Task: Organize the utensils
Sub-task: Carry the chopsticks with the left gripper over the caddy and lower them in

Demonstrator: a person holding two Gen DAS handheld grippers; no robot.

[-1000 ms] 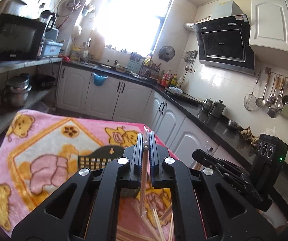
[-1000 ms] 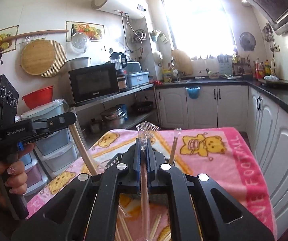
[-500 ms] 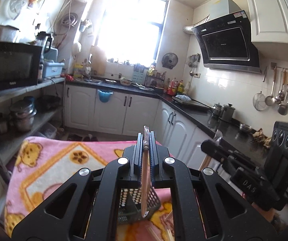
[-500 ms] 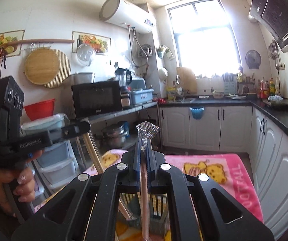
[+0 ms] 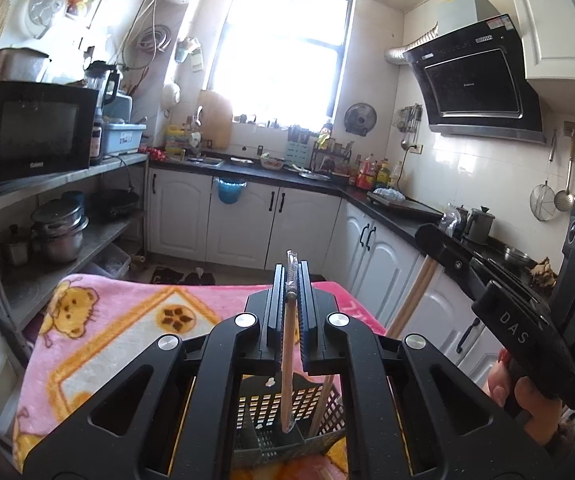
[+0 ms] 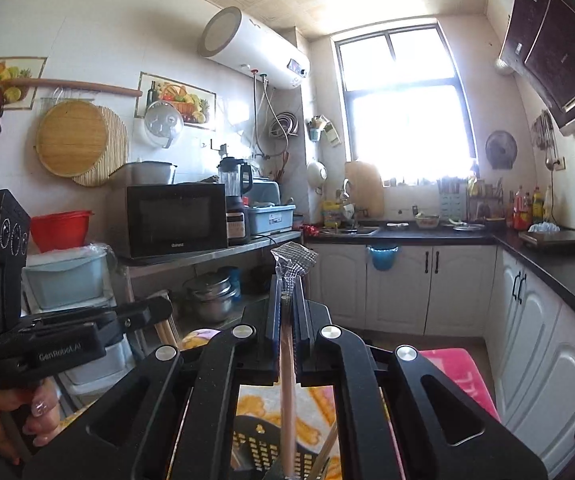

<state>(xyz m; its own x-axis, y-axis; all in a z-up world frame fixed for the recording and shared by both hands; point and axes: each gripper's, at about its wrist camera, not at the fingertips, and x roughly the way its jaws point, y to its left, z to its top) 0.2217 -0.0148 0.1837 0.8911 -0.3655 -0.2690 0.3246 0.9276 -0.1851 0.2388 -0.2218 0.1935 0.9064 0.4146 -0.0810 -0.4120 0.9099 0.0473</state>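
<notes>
So both grippers are pinching a wrapped pair of chopsticks each, jaws pressed nearly together on the thin sticks. The left gripper (image 5: 292, 280) has its wrapped chopsticks (image 5: 287, 360) clamped near the top end, so the rest hangs down below the jaws with the tip right over a compartment of the black perforated utensil caddy (image 5: 287, 420), which sits directly below and a bit ahead of the gripper on the pink cartoon-bear blanket (image 5: 107, 340). Holding them vertical like that makes sense, they can just drop straight into a slot. The right gripper (image 6: 287, 300) does the same thing with its own wrapped chopsticks (image 6: 287, 400), crinkly plastic wrapper end (image 6: 293, 258) sticking up above the jaws, lower end pointing down to the same caddy under it. There's already one loose stick (image 5: 319, 408) leaning in the caddy just right of the left gripper's pair. My guess is it's the drop-in step, nothing let go yet. Risk: the tip catching a divider.
</notes>
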